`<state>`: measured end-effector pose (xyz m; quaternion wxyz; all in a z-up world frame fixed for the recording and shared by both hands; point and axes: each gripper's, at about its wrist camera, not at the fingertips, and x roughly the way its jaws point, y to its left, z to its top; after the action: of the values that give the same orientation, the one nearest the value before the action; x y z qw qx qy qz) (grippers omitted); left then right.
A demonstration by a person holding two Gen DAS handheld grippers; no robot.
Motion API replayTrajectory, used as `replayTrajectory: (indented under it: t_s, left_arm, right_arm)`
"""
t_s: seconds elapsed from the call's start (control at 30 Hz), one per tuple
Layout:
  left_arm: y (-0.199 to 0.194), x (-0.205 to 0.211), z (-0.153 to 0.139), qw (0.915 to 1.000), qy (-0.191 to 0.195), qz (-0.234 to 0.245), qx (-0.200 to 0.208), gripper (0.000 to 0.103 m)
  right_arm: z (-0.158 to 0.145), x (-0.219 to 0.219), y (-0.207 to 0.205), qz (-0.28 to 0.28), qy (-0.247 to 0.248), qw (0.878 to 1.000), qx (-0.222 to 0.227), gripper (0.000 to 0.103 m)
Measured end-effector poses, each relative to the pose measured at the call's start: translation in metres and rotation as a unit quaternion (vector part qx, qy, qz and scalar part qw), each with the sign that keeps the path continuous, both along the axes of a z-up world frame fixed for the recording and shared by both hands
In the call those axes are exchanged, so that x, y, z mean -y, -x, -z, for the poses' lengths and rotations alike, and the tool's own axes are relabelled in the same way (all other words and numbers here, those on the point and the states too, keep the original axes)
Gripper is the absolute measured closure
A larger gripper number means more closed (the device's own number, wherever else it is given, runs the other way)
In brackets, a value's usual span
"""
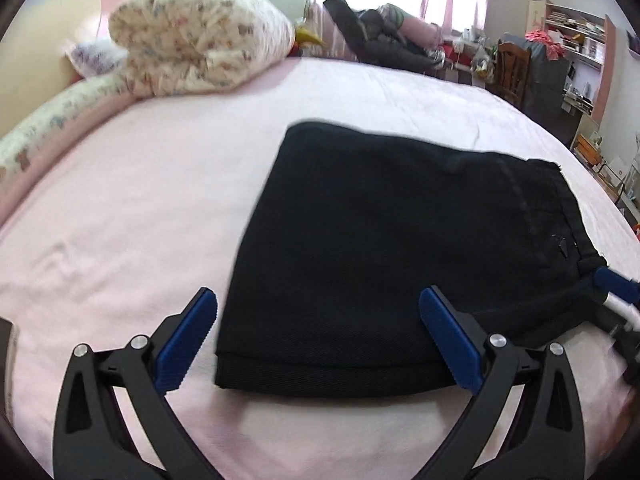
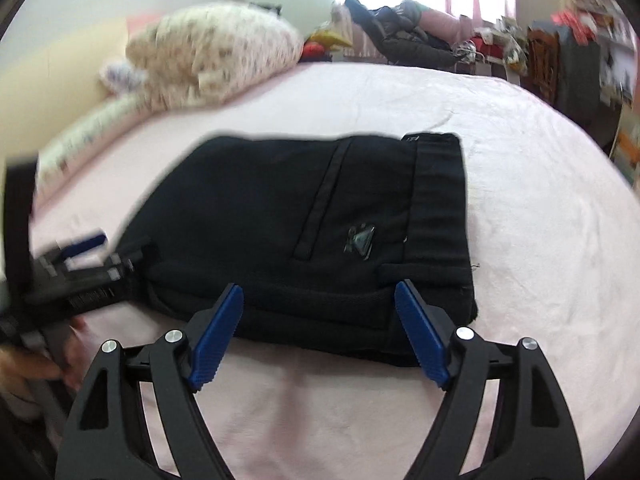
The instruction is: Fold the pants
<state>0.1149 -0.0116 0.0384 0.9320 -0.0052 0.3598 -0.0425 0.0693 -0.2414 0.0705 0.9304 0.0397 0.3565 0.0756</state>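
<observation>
Two low wrist views angled down across the bed, both sharing the pants

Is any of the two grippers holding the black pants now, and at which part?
Nothing is held. The left gripper and the right gripper both have open jaws at the near edge of the folded pants.

Both tools, left and right, gape (angled downward).
</observation>
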Motion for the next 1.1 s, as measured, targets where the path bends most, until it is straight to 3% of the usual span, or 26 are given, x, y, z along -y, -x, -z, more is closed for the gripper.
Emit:
replayTrajectory:
  t_s: [0.1,0.2,0.27,0.4,0.47,0.6,0.83,1.0,1.1]
  left_arm:
    - [0.009,0.003,-0.015,0.9981,-0.034,0.027,0.043,0.002]
    - [0.012,0.001,-0.036,0.9932,-0.054,0.066,0.08,0.002]
    - [-0.001,-0.009,-0.046,0.9942,-0.023,0.089,0.055,0.002]
    - [-0.046,-0.041,-0.05,0.9931,0.062,0.096,-0.025,0.002]
    - [-0.065,-0.051,-0.048,0.9907,0.087,0.092,-0.051,0.002]
    - [-0.098,-0.063,-0.037,0.9823,0.13,0.089,-0.101,0.002]
    - [-0.141,-0.066,0.001,0.9461,0.242,0.096,-0.193,0.003]
    - [-0.147,-0.055,0.016,0.9376,0.249,0.111,-0.216,0.003]
    - [-0.149,-0.051,0.019,0.9338,0.25,0.126,-0.223,0.003]
  right_arm:
    - [-0.019,0.028,0.005,0.022,-0.061,0.998,0.023,0.022]
    - [-0.03,0.063,-0.005,0.039,-0.127,0.991,0.011,0.016]
    - [-0.029,0.09,-0.02,0.044,-0.185,0.981,-0.023,0.016]
    - [-0.008,0.138,-0.058,0.061,-0.305,0.944,-0.111,0.016]
    - [0.002,0.145,-0.068,0.066,-0.317,0.937,-0.131,0.016]
    - [0.021,0.147,-0.09,0.066,-0.301,0.936,-0.171,0.016]
    - [0.053,0.134,-0.11,0.043,-0.289,0.931,-0.217,0.016]
    - [0.055,0.131,-0.11,0.013,-0.286,0.934,-0.213,0.015]
    - [0.058,0.129,-0.111,-0.021,-0.31,0.926,-0.214,0.015]
